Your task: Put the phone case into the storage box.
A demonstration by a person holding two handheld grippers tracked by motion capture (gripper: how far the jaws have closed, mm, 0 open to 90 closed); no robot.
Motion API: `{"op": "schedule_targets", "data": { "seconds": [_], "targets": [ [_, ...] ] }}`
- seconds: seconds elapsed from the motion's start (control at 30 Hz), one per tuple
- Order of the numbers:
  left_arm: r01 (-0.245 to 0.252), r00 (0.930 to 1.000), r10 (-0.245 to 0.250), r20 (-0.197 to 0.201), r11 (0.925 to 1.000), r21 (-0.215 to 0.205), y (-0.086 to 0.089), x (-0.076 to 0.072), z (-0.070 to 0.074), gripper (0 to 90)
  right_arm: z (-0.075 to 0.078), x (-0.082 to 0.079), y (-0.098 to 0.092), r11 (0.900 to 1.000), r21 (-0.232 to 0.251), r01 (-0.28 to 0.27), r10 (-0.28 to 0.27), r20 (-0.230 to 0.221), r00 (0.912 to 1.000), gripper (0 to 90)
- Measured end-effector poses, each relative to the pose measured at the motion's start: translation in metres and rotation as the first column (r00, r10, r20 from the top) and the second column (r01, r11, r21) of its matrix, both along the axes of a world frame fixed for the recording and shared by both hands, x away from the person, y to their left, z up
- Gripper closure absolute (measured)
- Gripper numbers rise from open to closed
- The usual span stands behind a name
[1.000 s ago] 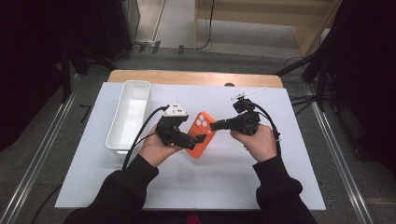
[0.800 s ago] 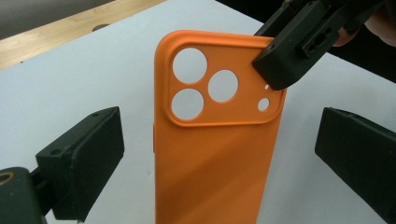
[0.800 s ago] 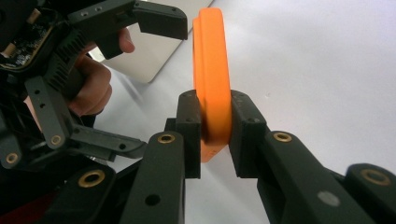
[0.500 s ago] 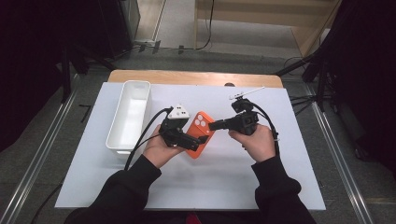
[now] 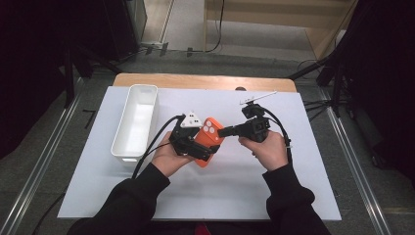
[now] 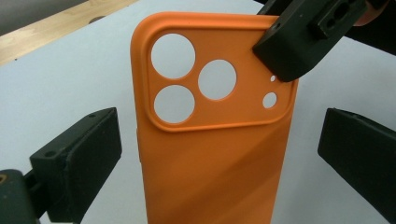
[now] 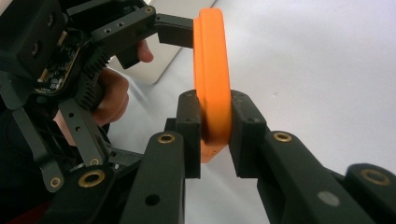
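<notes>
Near edge, high view: two dark sleeves come in from the bottom, one hand on each gripper, both over the white table cover point(image 5: 293, 196).

Mid-table: orange phone case point(image 5: 208, 142) held up off the cover between the two grippers, camera cut-outs toward the far end, tilted slightly right.

Left gripper point(image 5: 195, 149): comes at the case from the left, near end. Left gripper view shows the case point(image 6: 215, 154) running up the gap between the two black pads point(image 6: 88, 163), clear space on both sides. Spread wide, not touching the case. Cable point(image 5: 151, 147) loops off toward the near left.

Right gripper point(image 5: 222, 131): reaches in from the right, pinching the case at its far right corner beside the cut-outs. Right gripper view: case point(image 7: 212, 74) edge-on, both pads point(image 7: 189, 126) pressed flat on its two faces. Clamped firm. Same gripper seen as the black block on the top right corner of the case in the left gripper view point(image 6: 299, 42).

Left of the grippers: white rectangular bin point(image 5: 134, 125), long axis near-to-far, well apart from the case.

Far edge: bare wooden tabletop strip point(image 5: 195, 81) beyond the white cover, then grey floor.
</notes>
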State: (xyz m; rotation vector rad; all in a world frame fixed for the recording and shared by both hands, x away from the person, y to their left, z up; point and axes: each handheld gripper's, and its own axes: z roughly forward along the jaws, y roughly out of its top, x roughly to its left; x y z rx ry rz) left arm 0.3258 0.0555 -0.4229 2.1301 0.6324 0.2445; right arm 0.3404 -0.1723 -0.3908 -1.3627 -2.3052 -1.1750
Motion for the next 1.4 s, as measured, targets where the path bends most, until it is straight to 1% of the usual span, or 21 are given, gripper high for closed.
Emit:
{"op": "schedule_targets", "data": {
  "seconds": [0.13,0.3,0.47,0.53,0.67,0.87,1.0,1.07,1.13,1.27,1.4],
  "targets": [
    [-0.008,0.9999,0.008,0.014,1.0000,0.004,-0.001,-0.001,-0.001,0.0,0.000,0.000,-0.001,1.000,0.006,0.013,-0.013,-0.017,0.9998,74.7],
    [-0.011,0.9996,0.010,0.025,0.9999,0.011,-0.004,-0.001,-0.003,0.0,0.001,-0.001,0.001,1.000,0.007,0.016,-0.016,-0.018,0.9997,74.6],
    [-0.012,0.9996,0.012,0.025,0.9998,0.015,-0.007,0.000,-0.006,0.0,0.001,-0.002,0.002,1.000,0.005,0.019,-0.019,-0.020,0.9996,74.6],
    [-0.013,0.9989,0.012,0.046,0.9997,0.021,-0.007,-0.001,-0.006,0.6,0.001,-0.002,0.002,1.000,0.006,0.020,-0.020,-0.020,0.9996,74.7],
    [-0.022,0.9981,0.022,0.057,0.9997,0.012,-0.008,-0.001,-0.006,0.7,0.001,-0.002,0.002,1.000,0.007,0.023,-0.023,-0.022,0.9995,74.6],
    [-0.038,0.9961,0.036,0.080,0.9991,0.020,-0.011,-0.002,-0.007,0.8,0.001,-0.003,0.002,1.000,0.006,0.027,-0.027,-0.023,0.9994,74.6],
    [-0.041,0.9950,0.040,0.091,0.9990,0.017,-0.012,-0.003,-0.006,2.7,0.002,-0.004,0.003,1.000,0.004,0.029,-0.029,-0.022,0.9993,74.7],
    [-0.042,0.9953,0.041,0.087,0.9991,0.007,-0.012,-0.003,-0.006,2.7,0.002,-0.004,0.003,1.000,0.003,0.030,-0.030,-0.025,0.9992,74.6],
    [-0.040,0.9951,0.039,0.091,0.9991,0.012,-0.013,-0.003,-0.006,4.6,0.001,-0.004,0.004,1.000,0.002,0.030,-0.029,-0.025,0.9992,74.6],
    [-0.056,0.9938,0.054,0.098,0.9982,0.021,-0.016,-0.004,-0.008,4.6,0.001,-0.004,0.005,1.000,0.004,0.028,-0.028,-0.025,0.9993,74.6],
    [-0.071,0.9933,0.070,0.092,0.9974,0.014,-0.018,-0.004,-0.010,6.5,0.002,-0.005,0.006,0.999,0.007,0.032,-0.032,-0.022,0.9992,74.6]
  ]
}}
